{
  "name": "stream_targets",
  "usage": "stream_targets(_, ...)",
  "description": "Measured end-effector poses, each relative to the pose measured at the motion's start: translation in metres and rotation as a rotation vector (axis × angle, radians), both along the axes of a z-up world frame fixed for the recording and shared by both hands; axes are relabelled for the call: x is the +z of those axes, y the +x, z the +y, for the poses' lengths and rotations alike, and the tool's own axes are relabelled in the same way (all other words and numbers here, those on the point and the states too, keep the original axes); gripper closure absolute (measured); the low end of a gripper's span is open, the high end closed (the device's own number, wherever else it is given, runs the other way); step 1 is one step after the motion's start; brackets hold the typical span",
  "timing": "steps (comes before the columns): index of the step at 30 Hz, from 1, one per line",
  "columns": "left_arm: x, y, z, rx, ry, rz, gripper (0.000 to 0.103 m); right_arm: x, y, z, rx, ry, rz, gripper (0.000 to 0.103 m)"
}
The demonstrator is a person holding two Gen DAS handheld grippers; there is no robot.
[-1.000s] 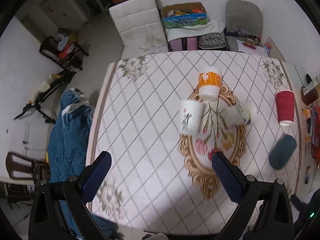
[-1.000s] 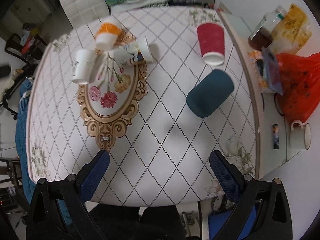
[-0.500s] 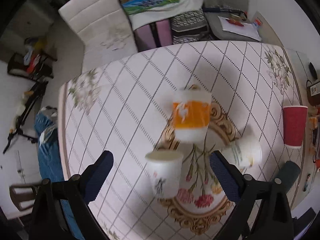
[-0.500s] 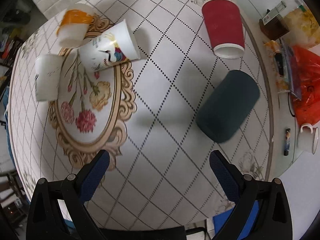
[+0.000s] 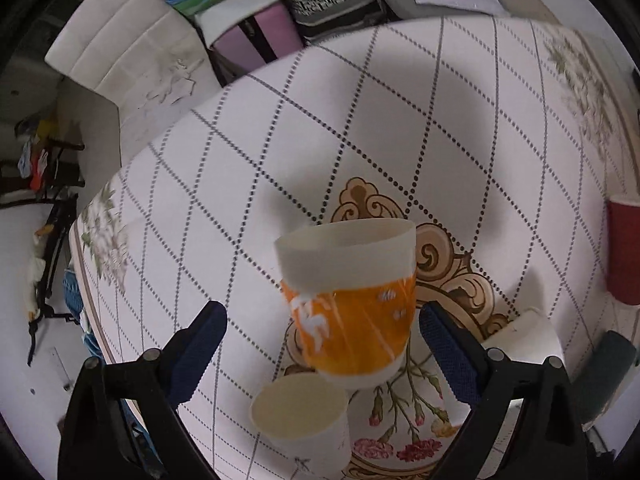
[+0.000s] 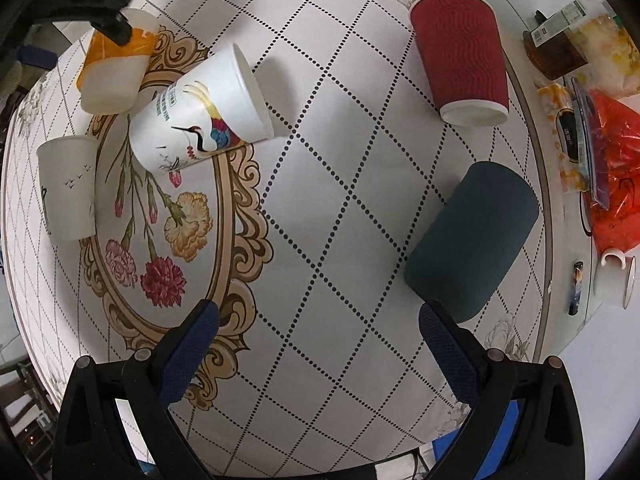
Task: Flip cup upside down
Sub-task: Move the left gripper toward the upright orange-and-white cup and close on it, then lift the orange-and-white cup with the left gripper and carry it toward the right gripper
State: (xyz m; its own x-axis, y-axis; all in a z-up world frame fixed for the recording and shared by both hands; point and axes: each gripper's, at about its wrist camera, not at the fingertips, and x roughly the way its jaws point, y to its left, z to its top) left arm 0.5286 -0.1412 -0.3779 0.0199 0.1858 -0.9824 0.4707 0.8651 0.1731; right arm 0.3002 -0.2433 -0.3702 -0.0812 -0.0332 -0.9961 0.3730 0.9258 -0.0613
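Observation:
An orange and white cup [image 5: 352,300] stands upright on the table between the open fingers of my left gripper [image 5: 322,344], which closes around it without touching. It also shows in the right wrist view [image 6: 116,72], with the left gripper above it. A plain white cup [image 5: 304,420] [image 6: 68,188] stands upright beside it. A white cup with a crane print [image 6: 200,112] lies on its side. A dark teal cup [image 6: 472,240] lies on its side ahead of my open, empty right gripper [image 6: 320,344]. A red cup [image 6: 460,52] stands upside down.
The table [image 6: 340,200] has a diamond-patterned cloth with a floral medallion. A red bag [image 6: 612,168], a box and a mug [image 6: 616,280] sit on the side shelf at the right. A white chair [image 5: 128,56] and boxes stand beyond the far edge.
My left gripper moved forward and down until the orange cup sits between its fingers. My right gripper moved closer to the table, toward the dark teal cup.

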Motion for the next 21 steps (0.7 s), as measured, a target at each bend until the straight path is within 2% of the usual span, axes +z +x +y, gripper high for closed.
stream_targets(2,-0.008,0.001,-0.002,-0.019,0.005,0.010,0.004,-0.003,0.004,0.001,0.004,-0.014,0.019,0.001)
stream_targets(4,-0.015,0.002,-0.004,-0.028,0.006,0.020,0.009,-0.006,0.007,0.003,0.010,-0.022,0.032,0.001)
stream_targets(5,-0.017,0.003,-0.004,-0.030,0.006,0.026,0.017,-0.007,0.008,0.003,0.011,-0.025,0.037,0.001)
stream_targets(9,-0.026,0.005,-0.004,-0.044,0.013,0.038,0.028,-0.011,0.010,0.008,0.010,-0.025,0.057,0.001)
stream_targets(17,-0.031,0.009,-0.001,-0.059,0.002,0.022,0.032,-0.020,0.006,0.008,-0.002,-0.025,0.075,0.001)
stream_targets(21,-0.021,0.008,0.000,-0.048,-0.016,-0.006,0.033,-0.019,0.000,0.004,-0.013,-0.025,0.071,0.001)
